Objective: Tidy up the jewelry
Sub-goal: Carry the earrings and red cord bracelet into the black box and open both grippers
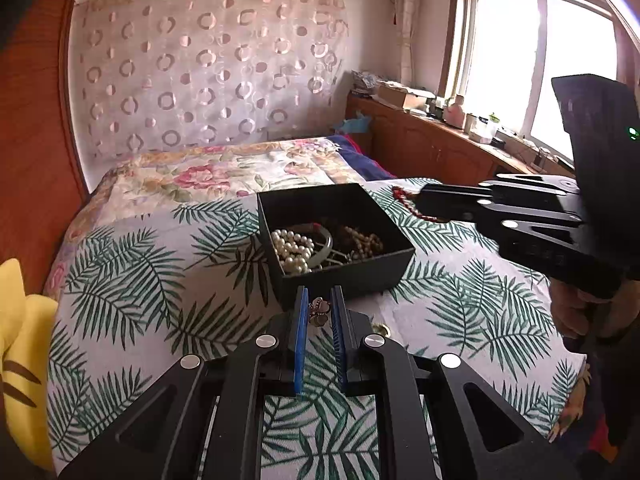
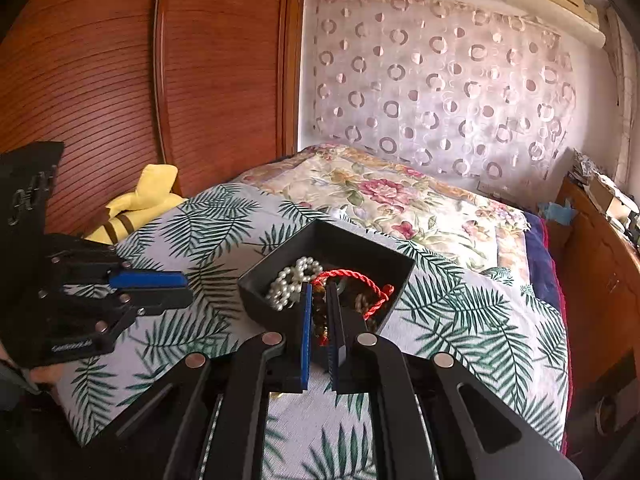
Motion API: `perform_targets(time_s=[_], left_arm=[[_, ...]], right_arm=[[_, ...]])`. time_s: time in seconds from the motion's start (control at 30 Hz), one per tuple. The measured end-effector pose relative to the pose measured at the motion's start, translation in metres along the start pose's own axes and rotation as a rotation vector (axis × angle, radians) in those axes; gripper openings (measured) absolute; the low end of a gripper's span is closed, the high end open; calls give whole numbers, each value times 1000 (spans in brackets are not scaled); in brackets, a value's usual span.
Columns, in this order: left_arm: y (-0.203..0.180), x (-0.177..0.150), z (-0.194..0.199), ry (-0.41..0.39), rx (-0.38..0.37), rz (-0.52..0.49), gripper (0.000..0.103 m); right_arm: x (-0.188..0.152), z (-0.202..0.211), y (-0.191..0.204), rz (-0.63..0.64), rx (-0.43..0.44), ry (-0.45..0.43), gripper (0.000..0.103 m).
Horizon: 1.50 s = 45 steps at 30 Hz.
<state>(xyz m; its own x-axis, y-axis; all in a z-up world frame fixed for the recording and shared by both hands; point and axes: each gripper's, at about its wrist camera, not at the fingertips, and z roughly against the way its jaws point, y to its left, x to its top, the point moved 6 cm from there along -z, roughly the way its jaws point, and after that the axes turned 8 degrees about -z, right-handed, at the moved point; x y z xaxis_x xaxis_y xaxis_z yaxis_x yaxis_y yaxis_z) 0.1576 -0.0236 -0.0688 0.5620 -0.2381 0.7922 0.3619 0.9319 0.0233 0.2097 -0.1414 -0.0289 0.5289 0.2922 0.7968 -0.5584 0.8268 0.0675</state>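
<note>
While my left tongs (image 1: 319,312) pinch a small flower-shaped ring (image 1: 319,313) just short of the black box (image 1: 340,280) on the bed (image 1: 140,280), my right tongs (image 2: 319,312) are nearly closed on a dark bead strand with red cord (image 2: 352,280), hanging over the box. Pearls (image 1: 292,250) and a bangle (image 1: 324,236) already lie inside, so I judge the sorting well along, with these two pieces left.

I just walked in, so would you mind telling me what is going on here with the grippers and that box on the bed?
A person is sorting jewelry on the bed with two handheld grippers. The left gripper is shut on a small flower-shaped ring, held just short of the black box. The right gripper is shut on a dark red bead strand, over the box in its own view. The box already holds a pearl string, a red cord and other beads.
</note>
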Motion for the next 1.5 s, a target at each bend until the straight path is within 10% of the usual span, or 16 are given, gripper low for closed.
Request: perform_targets(time_s=[1.07,1.5], left_arm=[[5,48,-77,53,36,-26,12],[11,25,-52,13,55,16,85]], right_arm=[[-14,-26,-36,-110,14,52,13],[-51,-16,-24,-136,46,74,13]])
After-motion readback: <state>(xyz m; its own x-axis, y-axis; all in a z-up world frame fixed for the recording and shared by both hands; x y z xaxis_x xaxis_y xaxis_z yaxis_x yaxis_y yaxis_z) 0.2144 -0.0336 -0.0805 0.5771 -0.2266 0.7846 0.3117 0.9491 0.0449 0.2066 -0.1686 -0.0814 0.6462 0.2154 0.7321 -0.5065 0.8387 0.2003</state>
